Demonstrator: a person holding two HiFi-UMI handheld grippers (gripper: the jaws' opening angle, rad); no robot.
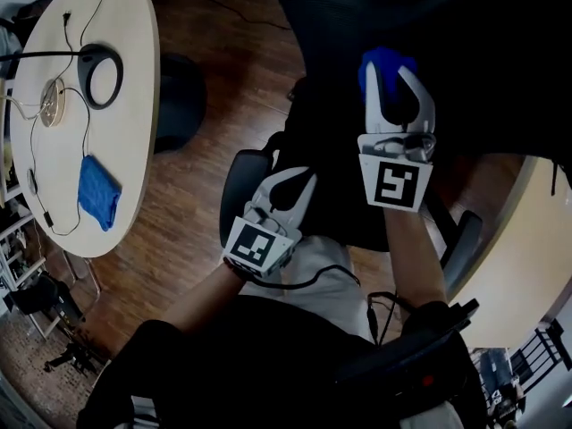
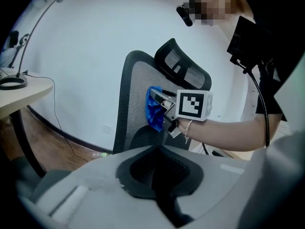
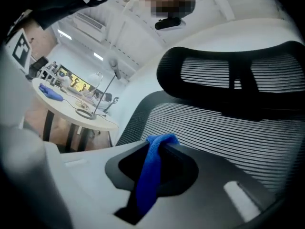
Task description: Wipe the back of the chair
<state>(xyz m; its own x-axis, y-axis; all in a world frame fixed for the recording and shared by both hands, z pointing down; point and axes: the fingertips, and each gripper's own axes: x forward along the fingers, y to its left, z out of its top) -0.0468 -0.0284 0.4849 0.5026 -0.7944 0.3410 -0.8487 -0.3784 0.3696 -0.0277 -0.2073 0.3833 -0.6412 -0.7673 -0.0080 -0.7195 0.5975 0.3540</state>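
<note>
1. While pressed with a blue cloth (image 3: 151, 175), seemingly touched high on its grey mesh, just under the headrest (image 2: 183, 68): chair back (image 2: 136, 99).
2. Clamped on that cloth with fingers closed, one fold hanging down between them: right gripper (image 1: 393, 68).
3. Held lower and well apart from the mesh, fingers together with nothing between, no part in the wiping: left gripper (image 1: 290, 186).
4. Judged as under way, with the cloth at the upper part only. Lower mesh and side frame probably left to wipe. No trace of wiped or unwiped area to see, so cannot say how much is done.
5. Almost black in the head view, and cut off at the bottom behind the gripper body in the left gripper view. Real contact hard to confirm.
6. Further out, to the left: round table (image 1: 134, 25) with a second blue cloth (image 1: 98, 190), a ring lamp (image 1: 103, 74) and cables.
</note>
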